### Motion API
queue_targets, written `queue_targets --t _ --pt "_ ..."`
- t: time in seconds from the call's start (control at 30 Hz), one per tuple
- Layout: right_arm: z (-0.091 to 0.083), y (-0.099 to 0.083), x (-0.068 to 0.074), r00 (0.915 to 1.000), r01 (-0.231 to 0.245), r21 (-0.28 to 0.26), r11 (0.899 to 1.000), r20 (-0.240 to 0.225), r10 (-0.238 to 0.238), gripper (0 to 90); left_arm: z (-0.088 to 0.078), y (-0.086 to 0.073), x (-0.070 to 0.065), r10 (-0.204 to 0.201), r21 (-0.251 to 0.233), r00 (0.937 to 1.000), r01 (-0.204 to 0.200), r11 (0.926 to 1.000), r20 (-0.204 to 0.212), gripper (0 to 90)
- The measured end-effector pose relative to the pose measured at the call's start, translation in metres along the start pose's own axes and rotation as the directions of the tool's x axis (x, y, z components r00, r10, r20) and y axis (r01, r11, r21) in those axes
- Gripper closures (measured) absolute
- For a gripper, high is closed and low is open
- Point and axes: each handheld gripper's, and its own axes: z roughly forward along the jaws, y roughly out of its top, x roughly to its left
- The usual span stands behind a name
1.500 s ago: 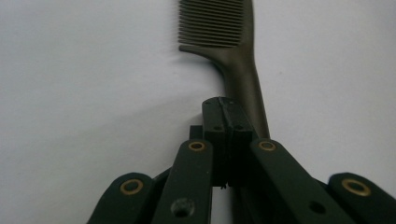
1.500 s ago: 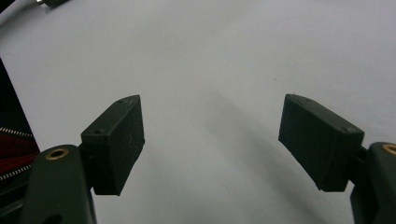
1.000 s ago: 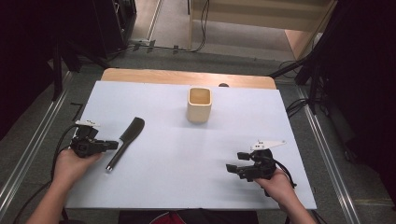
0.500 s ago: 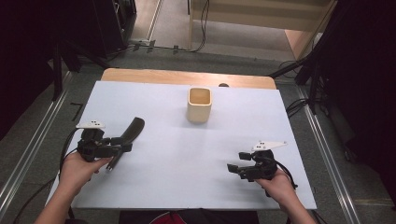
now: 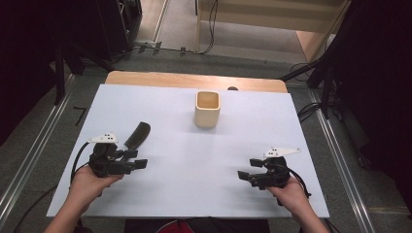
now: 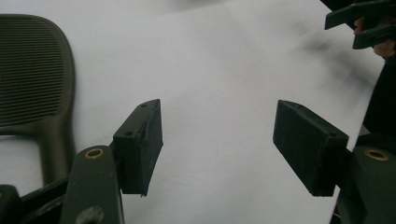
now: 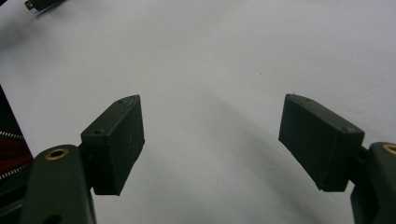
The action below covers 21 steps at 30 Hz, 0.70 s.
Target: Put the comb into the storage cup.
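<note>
- The left gripper (image 5: pixel 138 160) is hovering over the left part of the white table (image 5: pixel 165 199), and its jaws are standing wide apart with nothing between them; they have just been opening.
- The dark spatula (image 5: pixel 136 135) is lying flat on the table just beside this gripper, on its far side. Its long axis is running diagonally: the broad ribbed blade is pointing away from the person and a little to the right, and the handle end is going under the gripper, so I cannot tell if they are touching.
- In the left gripper view, the spatula (image 6: pixel 35 84) is lying to the left of the left jaw, outside the gap.
- The right gripper (image 5: pixel 245 174) is resting low at the right part of the table, well apart from the spatula. Its jaws are open too, with bare table between them.
- A beige cup (image 5: pixel 207 109) is standing upright near the far edge, apart from both grippers.
</note>
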Motion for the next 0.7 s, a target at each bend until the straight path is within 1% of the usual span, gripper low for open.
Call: queue_targets --t 0.07,0.1,0.13,0.2,0.27,0.3,0.4,0.43,0.47,0.57,0.63,0.67,0.7 --pt "0.000 0.000 0.000 1.0000 0.000 0.004 1.000 -0.003 0.000 20.6 0.000 -0.001 -0.002 0.005 -0.007 1.0000 -0.005 1.0000 0.004 34.4" --pt "0.000 0.000 -0.001 1.0000 -0.001 0.007 1.000 -0.008 0.001 20.6 0.000 -0.002 -0.003 0.016 -0.008 0.9999 -0.016 0.9998 0.003 34.4" --pt "0.000 -0.001 -0.001 1.0000 0.000 0.014 1.000 -0.004 0.001 20.6 0.000 -0.003 -0.005 0.028 -0.012 0.9996 -0.028 0.9995 0.000 31.5" --pt "0.000 -0.001 -0.001 1.0000 -0.003 0.010 1.000 -0.004 0.003 20.6 0.001 -0.006 -0.007 0.043 -0.005 0.9991 -0.043 0.9990 -0.003 31.2" --pt "0.000 -0.001 -0.001 1.0000 -0.005 0.008 1.000 -0.005 0.005 20.6 0.001 -0.008 -0.008 0.042 -0.002 0.9991 -0.042 0.9991 0.005 30.5" --pt "-0.001 -0.001 -0.002 1.0000 -0.005 0.005 1.000 -0.002 0.005 20.6 0.002 -0.009 -0.008 0.037 0.008 0.9990 -0.038 0.9993 0.025 30.5" --pt "-0.001 -0.001 -0.002 1.0000 -0.003 0.005 1.000 0.000 0.003 20.6 0.003 -0.011 -0.010 0.046 0.006 0.9985 -0.047 0.9989 0.030 29.9" --pt "-0.001 -0.002 -0.002 1.0000 0.001 0.002 1.000 0.001 -0.001 20.6 0.004 -0.011 -0.011 0.054 0.009 0.9980 -0.055 0.9985 0.033 27.6" --pt "-0.002 -0.002 -0.002 1.0000 0.003 0.000 1.000 0.003 -0.003 20.5 0.005 -0.011 -0.011 0.062 0.015 0.9978 -0.062 0.9980 0.023 27.0" --pt "-0.003 -0.003 -0.001 1.0000 0.006 -0.007 1.000 0.006 -0.006 20.5 0.006 -0.011 -0.010 0.055 0.013 0.9981 -0.056 0.9984 0.025 27.0" --pt "-0.003 -0.003 -0.001 1.0000 0.006 -0.006 1.000 0.005 -0.006 20.5 0.008 -0.012 -0.007 0.060 0.021 0.9980 -0.060 0.9980 0.022 27.0" --pt "-0.003 -0.003 -0.001 0.9999 0.010 -0.006 1.000 0.003 -0.009 20.5 0.010 -0.013 -0.005 0.069 0.034 0.9975 -0.069 0.9970 0.016 27.0" --pt "-0.003 -0.003 -0.001 0.9999 0.010 -0.006 1.000 0.003 -0.009 20.5 0.010 -0.013 -0.005 0.069 0.034 0.9975 -0.069 0.9970 0.016 27.0"
